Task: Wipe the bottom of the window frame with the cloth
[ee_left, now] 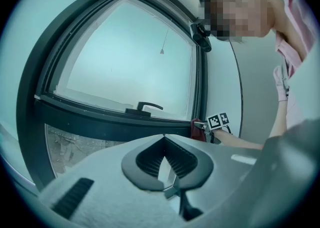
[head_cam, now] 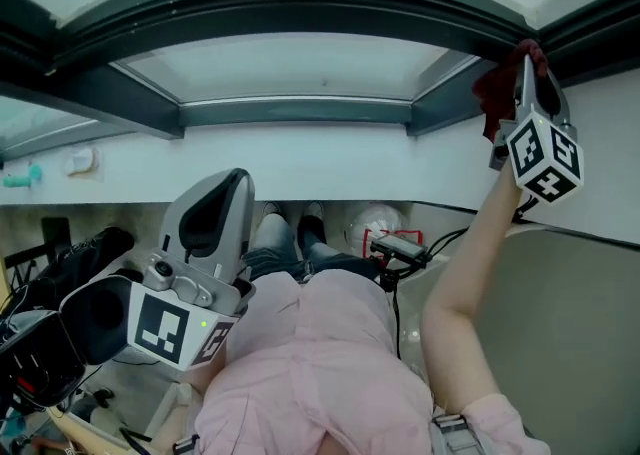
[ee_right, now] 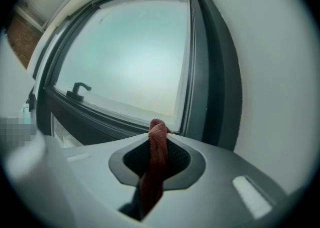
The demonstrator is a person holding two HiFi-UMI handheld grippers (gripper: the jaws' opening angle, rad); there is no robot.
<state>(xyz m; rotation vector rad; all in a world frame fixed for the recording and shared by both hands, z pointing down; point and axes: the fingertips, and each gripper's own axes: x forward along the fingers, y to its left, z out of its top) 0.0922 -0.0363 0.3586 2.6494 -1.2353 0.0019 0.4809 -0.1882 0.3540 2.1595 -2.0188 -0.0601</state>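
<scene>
In the head view, we see the right gripper (head_cam: pixel 528 61) held up at the right-hand corner of the window frame (head_cam: pixel 300 113). Its fingers are clamped on the dark red cloth (head_cam: pixel 497 93), which bunches out beside and just past the fingertips, at the frame's dark corner. The left gripper (head_cam: pixel 225 198) sits low, well apart from the frame, its fingers pointing up toward the window. In the left gripper view, we find its fingers close together, tips touching, with nothing between them. Beyond the fingertips lies the frame's bottom rail (ee_left: pixel 100 114) with the window handle (ee_left: pixel 144 107) on it, and to the right of the fingertips the cloth sits at that rail's right end. In the right gripper view, the fingers pinch the cloth. It runs as a narrow strand lengthwise along the fingers, from deep between the pads out to a rounded fold just past the tips, pointing at the frame's bottom corner. The window handle is far to the left of these fingertips.
</scene>
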